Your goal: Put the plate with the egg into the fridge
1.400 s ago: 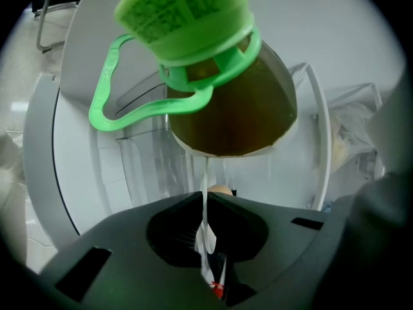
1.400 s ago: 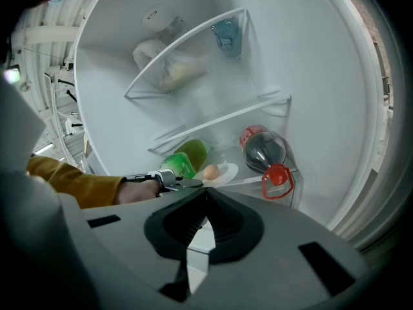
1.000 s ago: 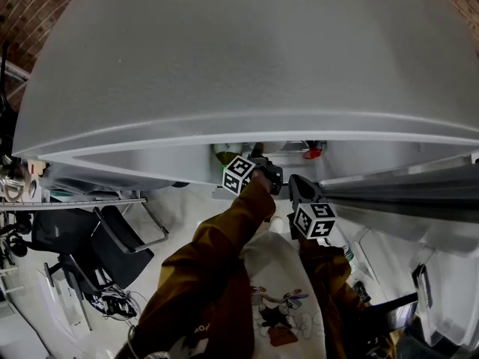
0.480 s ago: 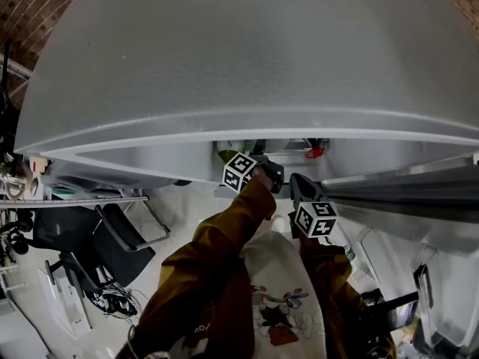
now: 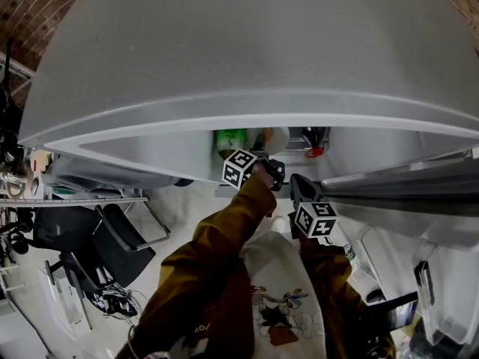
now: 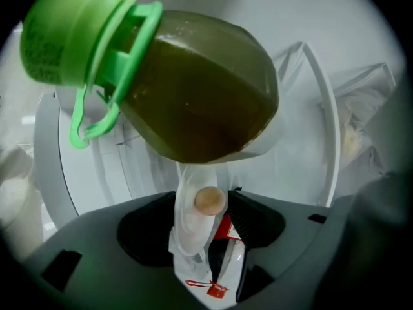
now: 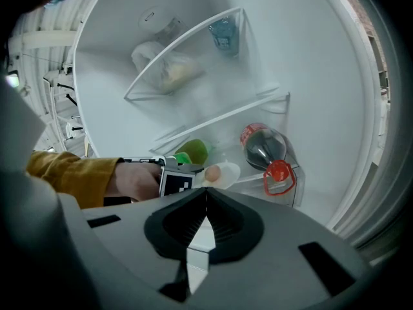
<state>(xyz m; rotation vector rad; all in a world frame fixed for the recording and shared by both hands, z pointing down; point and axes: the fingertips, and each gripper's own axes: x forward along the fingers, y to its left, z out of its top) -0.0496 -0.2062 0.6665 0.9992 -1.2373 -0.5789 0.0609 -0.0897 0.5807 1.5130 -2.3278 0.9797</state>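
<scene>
A clear plate with a brown egg on it sits on a fridge door shelf, seen edge-on between the jaws of my left gripper. Those jaws are opening and stand apart from the plate's rim. In the right gripper view the egg and plate lie just beyond the left gripper's marker cube. My right gripper hangs back, shut and empty. From the head view, the left gripper reaches under the fridge's edge and the right gripper is beside it.
A green-capped bottle of dark liquid stands close beside the plate. A dark bottle with a red cap lies on the same shelf to the right. Upper door shelves hold a bag and a small jar. Chairs stand at the lower left.
More of the shelf now shows under the fridge's edge in the head view: the green bottle and the pale plate have come into sight. Both arms have barely moved.
</scene>
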